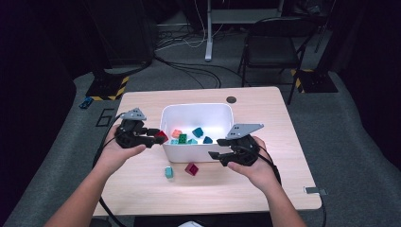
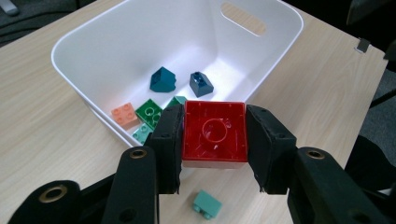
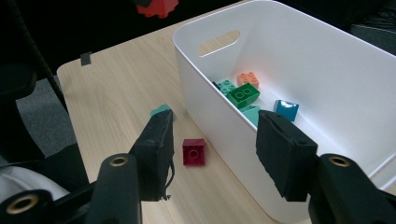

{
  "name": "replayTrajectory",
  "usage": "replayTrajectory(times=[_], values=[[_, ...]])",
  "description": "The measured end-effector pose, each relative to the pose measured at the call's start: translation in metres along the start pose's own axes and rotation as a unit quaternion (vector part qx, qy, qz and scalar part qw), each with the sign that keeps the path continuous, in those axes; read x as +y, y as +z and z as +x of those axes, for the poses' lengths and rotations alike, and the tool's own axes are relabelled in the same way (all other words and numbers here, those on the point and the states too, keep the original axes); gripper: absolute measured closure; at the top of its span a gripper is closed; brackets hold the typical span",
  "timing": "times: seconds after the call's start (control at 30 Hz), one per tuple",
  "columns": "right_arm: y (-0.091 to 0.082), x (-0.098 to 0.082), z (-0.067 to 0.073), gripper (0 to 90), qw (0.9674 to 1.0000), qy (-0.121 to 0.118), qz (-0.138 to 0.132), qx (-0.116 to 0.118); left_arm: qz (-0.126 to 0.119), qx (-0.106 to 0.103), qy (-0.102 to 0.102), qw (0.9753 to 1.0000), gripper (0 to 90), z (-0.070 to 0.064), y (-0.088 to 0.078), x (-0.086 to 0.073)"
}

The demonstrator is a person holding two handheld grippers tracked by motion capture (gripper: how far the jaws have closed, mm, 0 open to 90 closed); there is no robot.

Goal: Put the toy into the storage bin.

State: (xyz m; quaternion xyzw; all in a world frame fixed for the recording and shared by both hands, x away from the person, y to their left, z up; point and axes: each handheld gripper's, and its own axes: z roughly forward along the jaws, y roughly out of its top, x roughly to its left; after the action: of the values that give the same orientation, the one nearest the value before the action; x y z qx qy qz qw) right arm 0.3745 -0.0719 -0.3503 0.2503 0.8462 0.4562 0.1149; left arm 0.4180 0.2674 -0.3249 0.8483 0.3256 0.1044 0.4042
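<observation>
The left gripper (image 2: 214, 140) pinches a red brick (image 2: 214, 134) between its pads, above the rim of the white bin (image 2: 84, 44). The right gripper (image 3: 212, 149) has its jaws spread and empty, over the bin's near wall, and a dark red brick (image 3: 194, 151) lies on the table (image 3: 126, 84) just beside the bin.

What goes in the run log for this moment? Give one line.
left gripper: shut on red brick, beside tub | right gripper: open, empty | table: dark red brick, teal brick

Lab or studio workspace: dark surround, grey carpet, floor cables (image 1: 189, 71), hazard-taped stand bases (image 1: 108, 88), folding chair (image 1: 274, 47) beyond the table's far edge.
</observation>
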Motion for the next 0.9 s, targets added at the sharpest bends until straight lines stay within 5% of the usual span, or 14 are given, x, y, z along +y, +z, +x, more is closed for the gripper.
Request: replayTrajectory(times=[0.5,0.9], values=[[0.008,-0.001,0.004,48.1,0.9999,-0.005,0.007,0.010,0.000,-0.004,-0.001,1.0000,58.4,0.015,0.030,0.036],[0.002,-0.002,-0.002,43.6,0.9999,0.002,0.004,0.010,0.003,-0.004,0.008,1.0000,58.4,0.020,0.078,0.067]])
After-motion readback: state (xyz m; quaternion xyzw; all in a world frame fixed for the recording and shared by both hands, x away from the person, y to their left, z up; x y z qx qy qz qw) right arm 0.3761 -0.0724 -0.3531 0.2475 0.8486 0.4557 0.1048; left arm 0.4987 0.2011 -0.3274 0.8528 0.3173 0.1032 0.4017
